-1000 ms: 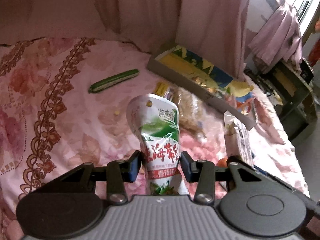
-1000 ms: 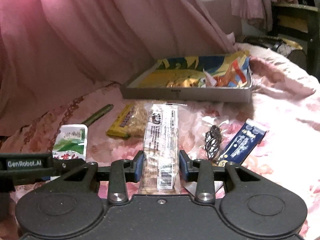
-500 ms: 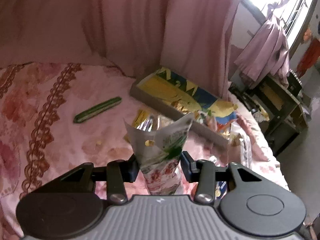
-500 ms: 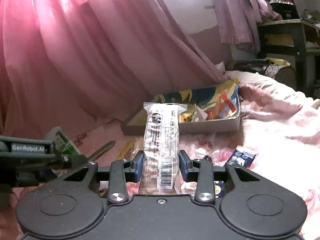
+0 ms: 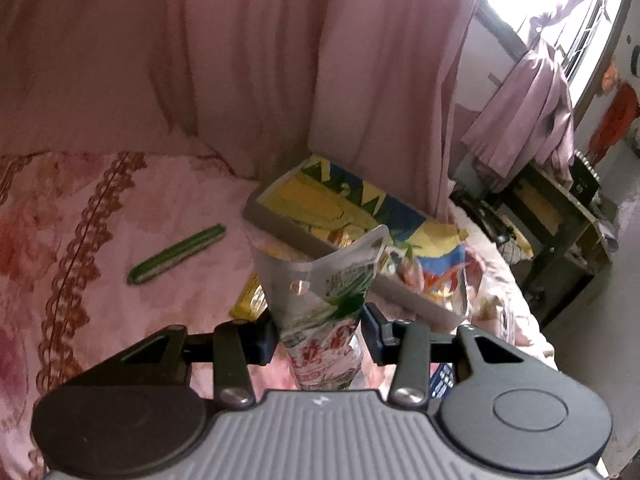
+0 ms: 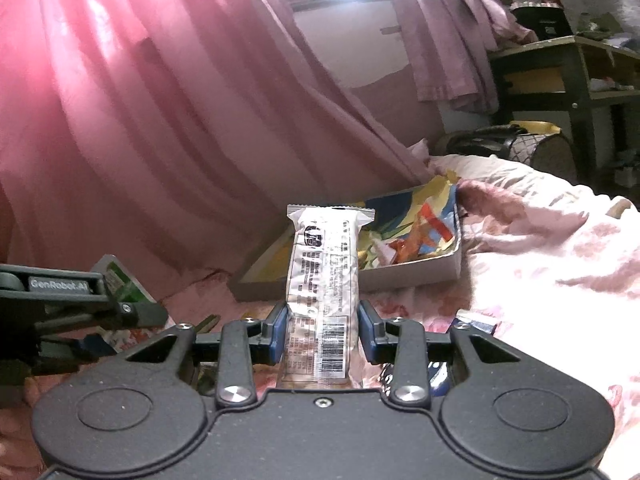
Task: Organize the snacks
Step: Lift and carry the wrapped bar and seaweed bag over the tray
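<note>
Both hands are full right now. My left gripper [image 5: 320, 338] is clamped on the green-and-white snack pouch [image 5: 326, 292], pads squeezing its lower half so the top flares out and folds over toward the cardboard box [image 5: 280, 229]. The pouch is up off the pink bedspread [image 5: 132, 216], on the near side of the box. My right gripper [image 6: 323, 334] is pinched tight on a long silver snack bar [image 6: 326, 276] — it sticks straight out between the fingers and its far end overlaps the box [image 6: 416, 274] in the right wrist view. The box sits on the bed against the pink curtain [image 5: 248, 60] and already has colourful wrappers inside. Left of the box a green stick packet [image 5: 176, 254] lies flat on the bedspread, and a yellow packet [image 5: 250, 300] lies just in front of the box.
</note>
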